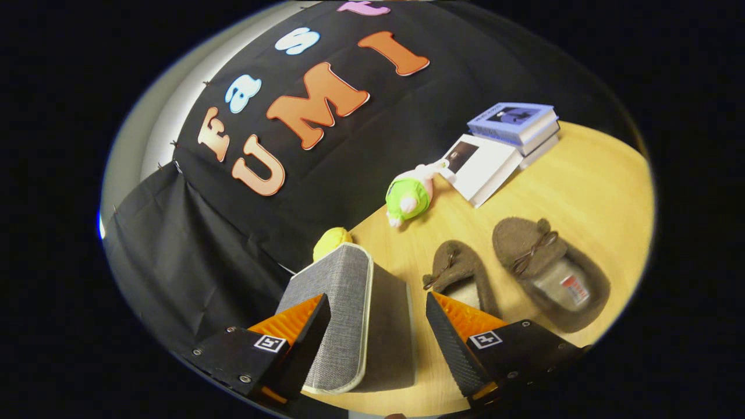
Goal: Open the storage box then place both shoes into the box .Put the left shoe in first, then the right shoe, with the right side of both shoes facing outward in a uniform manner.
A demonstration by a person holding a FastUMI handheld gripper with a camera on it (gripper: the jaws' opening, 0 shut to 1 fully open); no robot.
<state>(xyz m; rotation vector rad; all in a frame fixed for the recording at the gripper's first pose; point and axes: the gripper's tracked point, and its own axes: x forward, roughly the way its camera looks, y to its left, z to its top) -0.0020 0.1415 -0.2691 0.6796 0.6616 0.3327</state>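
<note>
The tongs (pixel 372 337) stand apart at the lower centre of the frame, clamped on nothing; the grey fabric storage box (pixel 349 314) sits between the two fingers (pixel 297 323), its pale-edged lid face turned toward the left finger and its darker side toward the right one; whether either finger touches the fabric cannot be told. The step in hand is judged to be opening the box, since both shoes lie outside it on the bench (pixel 582 174); the lid edge, not the body, should be taken, so the tongs want to be centred on the piped rim before closing; a grip on the whole box would likely drag or tip it, the fabric walls looking soft.

Right of the box, just beyond the right finger, lies the nearer brown slipper (pixel 460 273); the second slipper (pixel 547 273) lies beside it toward the lower right, apart from it; which is the left shoe cannot be told with certainty. Keep the right finger clear of the nearer slipper during the lift.

Behind the box, a yellow object (pixel 332 241) shows; farther toward the upper right lie a green plush toy (pixel 407 198) and a stack of books (pixel 506 139).
</note>
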